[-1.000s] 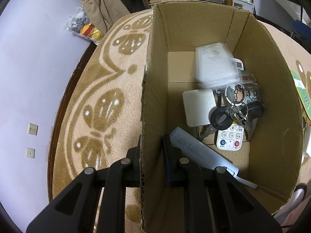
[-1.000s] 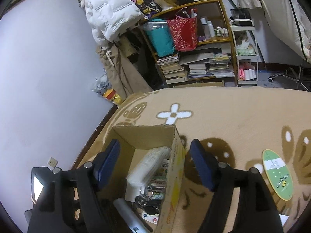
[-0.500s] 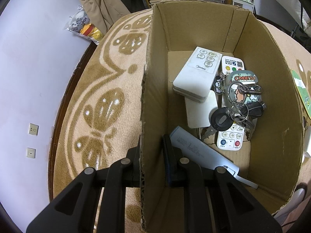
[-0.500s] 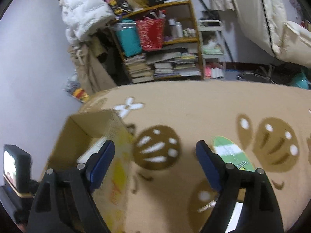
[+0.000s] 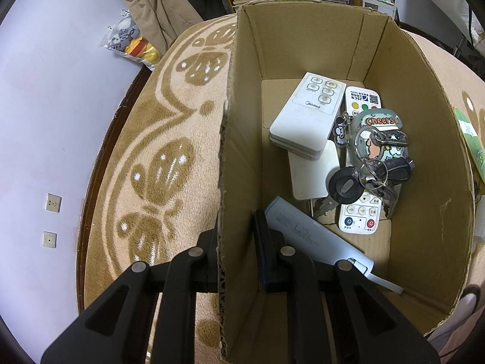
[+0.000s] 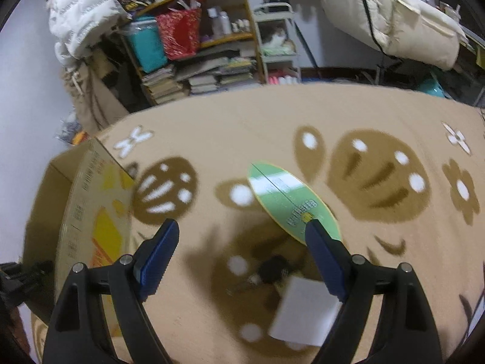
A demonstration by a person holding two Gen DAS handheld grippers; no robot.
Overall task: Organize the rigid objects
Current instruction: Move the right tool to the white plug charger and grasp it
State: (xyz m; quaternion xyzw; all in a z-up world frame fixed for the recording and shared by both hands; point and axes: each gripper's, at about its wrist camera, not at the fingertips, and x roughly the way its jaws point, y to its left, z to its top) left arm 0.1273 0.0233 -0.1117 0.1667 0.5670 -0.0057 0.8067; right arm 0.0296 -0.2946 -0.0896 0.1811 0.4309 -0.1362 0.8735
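Observation:
My left gripper point(image 5: 238, 233) is shut on the left wall of the cardboard box point(image 5: 236, 139), one finger outside and one inside. Inside the box lie a white Midea remote point(image 5: 306, 115), a second remote point(image 5: 360, 218), a key bunch with a "Cheers" tag point(image 5: 376, 151), a white flat pad point(image 5: 312, 173) and a pale blue power bank point(image 5: 306, 236). My right gripper point(image 6: 239, 251) is open above the carpet, right of the cardboard box point(image 6: 88, 212). Between its fingers lie a white square object point(image 6: 303, 312) and a small dark object point(image 6: 272, 268), both blurred. A green oval card point(image 6: 288, 200) lies just beyond.
The beige patterned carpet point(image 6: 303, 115) spreads around the box. A cluttered bookshelf point(image 6: 194, 51) and hanging coats stand at the far side. A bag of plush toys point(image 5: 130, 42) rests by the purple wall. The green oval card point(image 5: 471, 139) shows right of the box.
The white Midea remote has dropped into the box and now lies still. My right gripper has swung away from the box to the right, over the carpet items. The left gripper has stayed put.

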